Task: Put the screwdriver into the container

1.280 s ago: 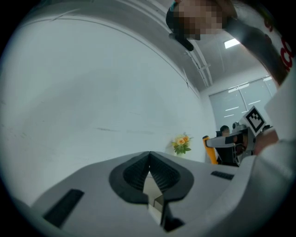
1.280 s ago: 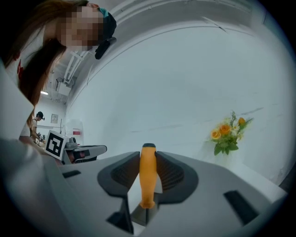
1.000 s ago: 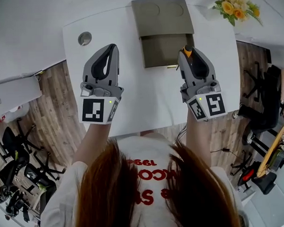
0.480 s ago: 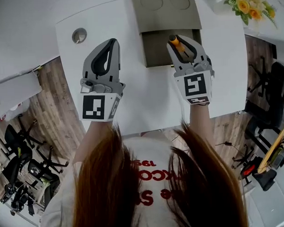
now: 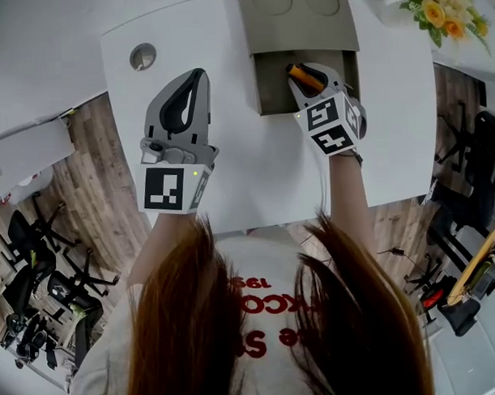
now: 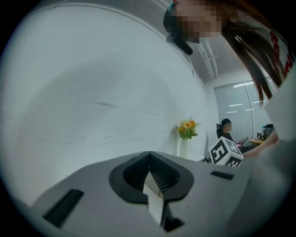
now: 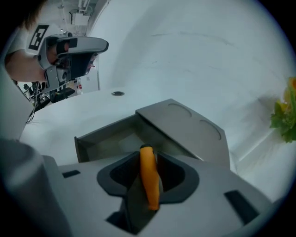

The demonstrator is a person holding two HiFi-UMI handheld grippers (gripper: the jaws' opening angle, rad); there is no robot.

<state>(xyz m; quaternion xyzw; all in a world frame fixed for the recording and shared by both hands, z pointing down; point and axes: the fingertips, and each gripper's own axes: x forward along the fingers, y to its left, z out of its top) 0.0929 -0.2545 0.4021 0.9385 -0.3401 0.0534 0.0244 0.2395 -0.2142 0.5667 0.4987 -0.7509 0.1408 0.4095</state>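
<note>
Our right claw (image 5: pixel 312 79) is gripping the screwdriver (image 7: pixel 149 178) by its orange handle; the jaws have just been easing a little wider, with the handle pressed between them on both sides; the claw is tilting steeply down over the open compartment of the container (image 5: pixel 264 85), so the screwdriver is hanging just above that recess (whether any part of it is touching the bottom, we cannot tell). Our left claw (image 6: pixel 149 162) is hovering closed and empty above the white counter (image 5: pixel 230 177), well to the left of the container. The container is a grey-green box sitting at the counter's far edge, its covered half showing two round dimples. Further out, a round grommet (image 5: pixel 143 56) is sitting near the counter's far left corner; yellow flowers (image 5: pixel 435 8) are standing beyond the right corner; wooden floor (image 5: pixel 101 181) with office chairs (image 5: pixel 39 273) is showing beside the counter.
</note>
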